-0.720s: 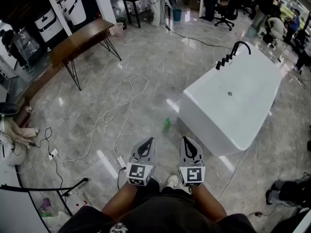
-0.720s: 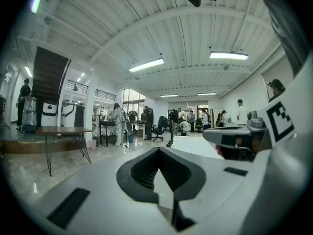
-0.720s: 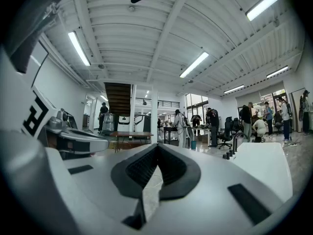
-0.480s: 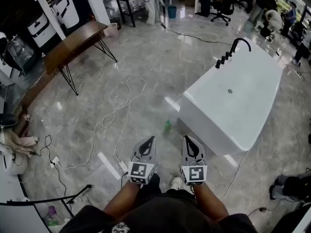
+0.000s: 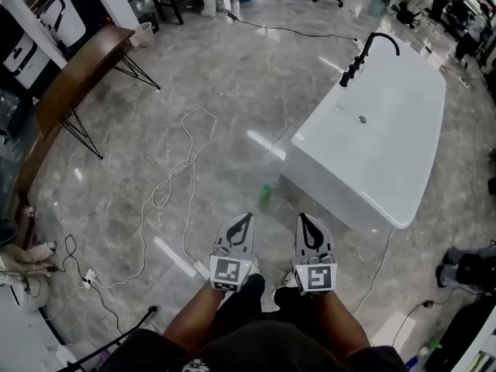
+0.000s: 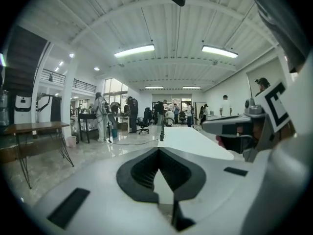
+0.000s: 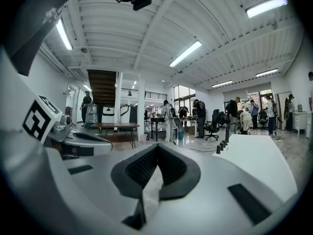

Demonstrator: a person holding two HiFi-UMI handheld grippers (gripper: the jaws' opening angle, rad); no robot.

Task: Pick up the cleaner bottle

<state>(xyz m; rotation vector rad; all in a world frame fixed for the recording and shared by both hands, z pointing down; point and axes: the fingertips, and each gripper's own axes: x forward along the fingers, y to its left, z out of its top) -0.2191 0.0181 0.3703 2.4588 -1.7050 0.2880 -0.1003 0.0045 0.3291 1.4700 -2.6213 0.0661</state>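
Observation:
A small green cleaner bottle [image 5: 266, 194] stands on the grey marble floor, close to the near left corner of the white bathtub [image 5: 387, 130]. In the head view my left gripper [image 5: 246, 218] and right gripper [image 5: 302, 218] are held side by side in front of me, both short of the bottle and apart from it. Each has its jaws shut with nothing between them. In the left gripper view [image 6: 157, 151] and the right gripper view [image 7: 157, 147] the tips meet; the bottle does not show in either.
A white cable [image 5: 174, 177] snakes over the floor to the left, ending at a power strip [image 5: 87, 276]. A wooden table [image 5: 74, 84] on black legs stands far left. The bathtub has a black tap [image 5: 364, 53]. People and office chairs are far back.
The head view has shifted forward: bottle, bathtub and cable have slid down and nearer in the picture. Both grippers keep their place side by side, still shut.

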